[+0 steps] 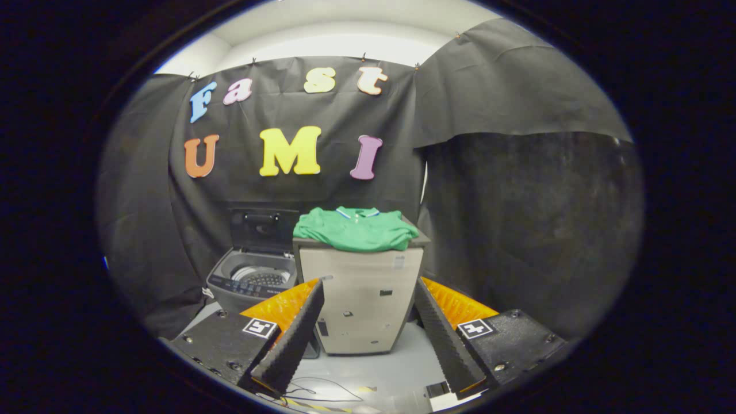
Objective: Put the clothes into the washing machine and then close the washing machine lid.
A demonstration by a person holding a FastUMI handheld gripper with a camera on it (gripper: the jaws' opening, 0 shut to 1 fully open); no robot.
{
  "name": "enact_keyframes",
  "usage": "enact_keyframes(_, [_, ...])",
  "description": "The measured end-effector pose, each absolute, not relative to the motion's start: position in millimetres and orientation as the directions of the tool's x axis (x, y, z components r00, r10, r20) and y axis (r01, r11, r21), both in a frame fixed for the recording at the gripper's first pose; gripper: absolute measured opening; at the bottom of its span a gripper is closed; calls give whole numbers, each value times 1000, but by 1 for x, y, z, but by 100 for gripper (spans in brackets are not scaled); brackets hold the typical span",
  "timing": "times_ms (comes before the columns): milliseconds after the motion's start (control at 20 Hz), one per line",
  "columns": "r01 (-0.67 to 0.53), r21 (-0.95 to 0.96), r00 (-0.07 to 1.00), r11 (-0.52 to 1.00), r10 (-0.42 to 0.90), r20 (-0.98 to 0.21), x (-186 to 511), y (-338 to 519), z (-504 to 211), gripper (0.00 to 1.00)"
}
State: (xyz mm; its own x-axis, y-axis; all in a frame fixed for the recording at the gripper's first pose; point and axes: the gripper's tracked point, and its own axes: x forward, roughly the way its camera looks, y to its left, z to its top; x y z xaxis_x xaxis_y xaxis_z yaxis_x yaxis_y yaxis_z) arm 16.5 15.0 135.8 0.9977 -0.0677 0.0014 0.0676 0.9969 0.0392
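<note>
Gaping tool (368, 287), washer (253, 279) lid up (green shirt (355, 229) outside)

We saw a bright green shirt (356, 229) with a collar trimmed in white and blue, draped over a beige cabinet (361, 299) with a dark top and small dark marks on its front. Beside it stood the washing machine (253, 282), grey in body, its raised lid (261, 229) black, its drum silvery and dotted with holes, its control strip dark with pale markings. The floor (379, 368) was pale grey, crossed by thin black cables and a yellow-and-black striped tape. The gripper (368, 299), spread wide and holding nothing, wore white tags with black square patterns.
</note>
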Motion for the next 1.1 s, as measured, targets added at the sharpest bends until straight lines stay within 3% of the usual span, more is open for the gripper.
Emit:
enact_keyframes(300, [68, 22, 997, 997, -69, 39, 56, 12, 201, 99])
enact_keyframes(700, [48, 61, 997, 997, -51, 49, 159, 2, 277, 99])
enact_keyframes(1100, [5, 42, 997, 999, -2, -77, 294, 8, 303, 99])
